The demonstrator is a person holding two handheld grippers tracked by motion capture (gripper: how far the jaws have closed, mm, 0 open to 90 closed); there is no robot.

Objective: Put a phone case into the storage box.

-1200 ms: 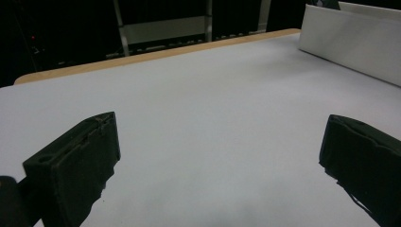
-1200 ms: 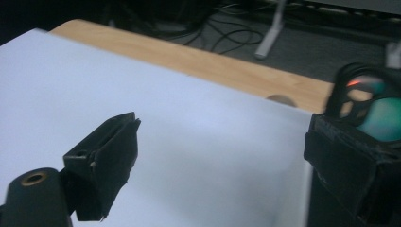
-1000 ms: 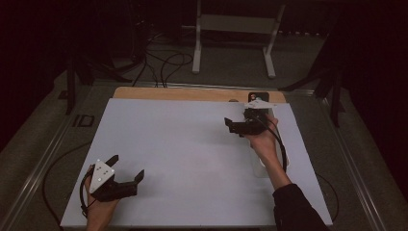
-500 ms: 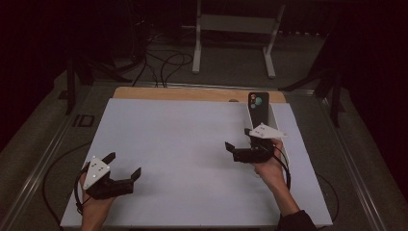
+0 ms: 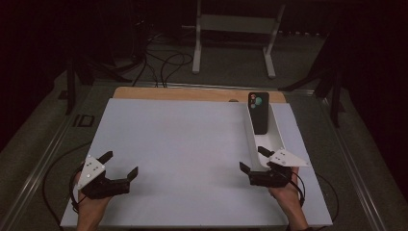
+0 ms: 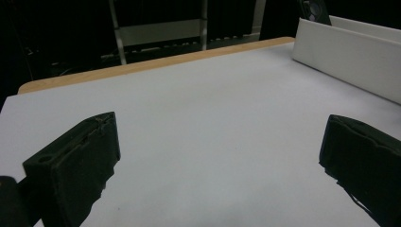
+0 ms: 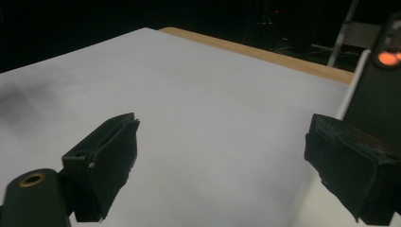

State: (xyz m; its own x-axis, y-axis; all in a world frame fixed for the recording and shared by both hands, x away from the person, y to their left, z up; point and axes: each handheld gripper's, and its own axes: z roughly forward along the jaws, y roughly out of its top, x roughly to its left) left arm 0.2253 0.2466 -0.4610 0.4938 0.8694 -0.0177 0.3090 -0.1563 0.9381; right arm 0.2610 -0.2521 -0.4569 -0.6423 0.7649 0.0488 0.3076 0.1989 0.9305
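Overhead, the white tray [image 5: 272, 139] lay on the right part of the white table surface [image 5: 183, 154], its long axis running from far to near, with a dark phone [image 5: 259, 112] resting inside it toward the far end, camera end farthest away. The right gripper [image 5: 256, 163] sat at the near end of the tray, held by a hand [image 5: 287, 192] entering from the near edge; its jaws were spread wide and pinched nothing, the outer jaw just beside or touching the tray's near end, contact not resolvable. In the right gripper view the right gripper's jaws [image 7: 222, 161] stood well apart over bare table, and the phone [image 7: 378, 90] rose dark at the right with an orange spot near its top. The left gripper [image 5: 118, 164] was at the near left of the table, well apart from the tray, jaws likewise spread and empty, carried by the other hand [image 5: 91, 209]. In the left gripper view its jaws [image 6: 220, 151] framed bare white surface, with the tray's long wall [image 6: 347, 56] at far right and the phone's top [image 6: 316, 9] just above it. A wooden strip [image 5: 192, 94] edged the table's far side.
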